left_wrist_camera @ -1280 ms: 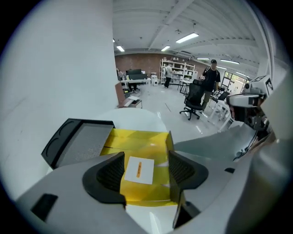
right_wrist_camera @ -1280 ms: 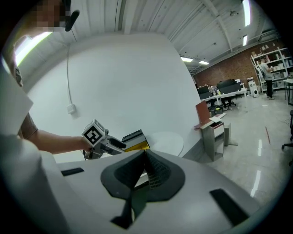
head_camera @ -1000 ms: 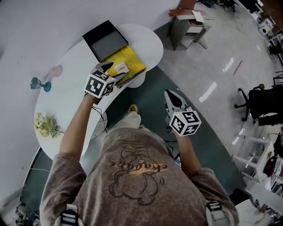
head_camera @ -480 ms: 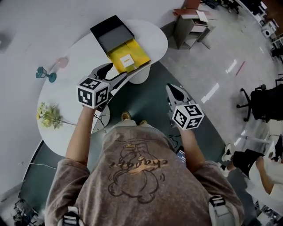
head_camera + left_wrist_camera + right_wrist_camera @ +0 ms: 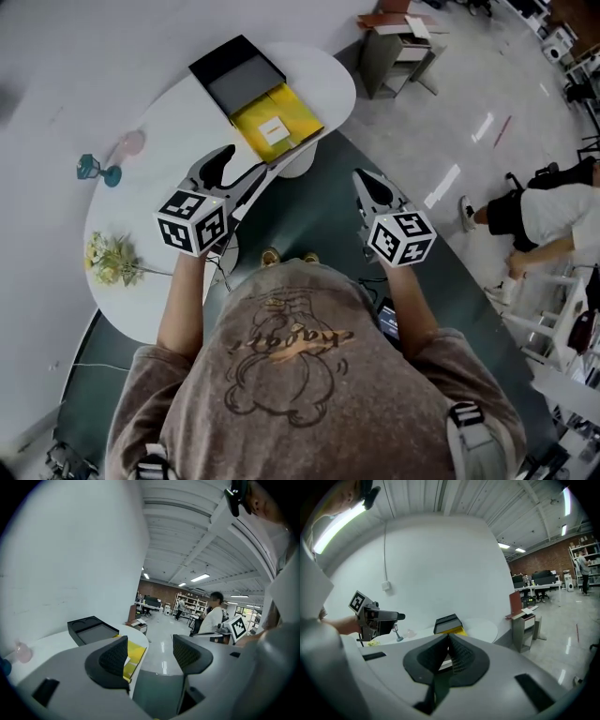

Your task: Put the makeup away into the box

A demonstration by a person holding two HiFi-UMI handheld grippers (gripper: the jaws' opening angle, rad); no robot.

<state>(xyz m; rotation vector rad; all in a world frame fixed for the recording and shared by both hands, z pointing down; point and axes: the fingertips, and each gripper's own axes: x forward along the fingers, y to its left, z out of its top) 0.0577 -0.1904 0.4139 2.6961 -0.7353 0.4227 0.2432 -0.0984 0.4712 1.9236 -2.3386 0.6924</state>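
Two in view, L hand-held gripper released, empty, R hand-held gripper clenched, empty, box on table.

A plain white wall rises behind a rounded white table. The glossy grey floor carries a dark green mat, and a small grey side table stands near the table. Far off are what seems a brick wall, shelving and strip lights on the ceiling.

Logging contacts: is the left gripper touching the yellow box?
Apart. Right gripper view shows the left gripper short of the yellow box, wall visible between them.
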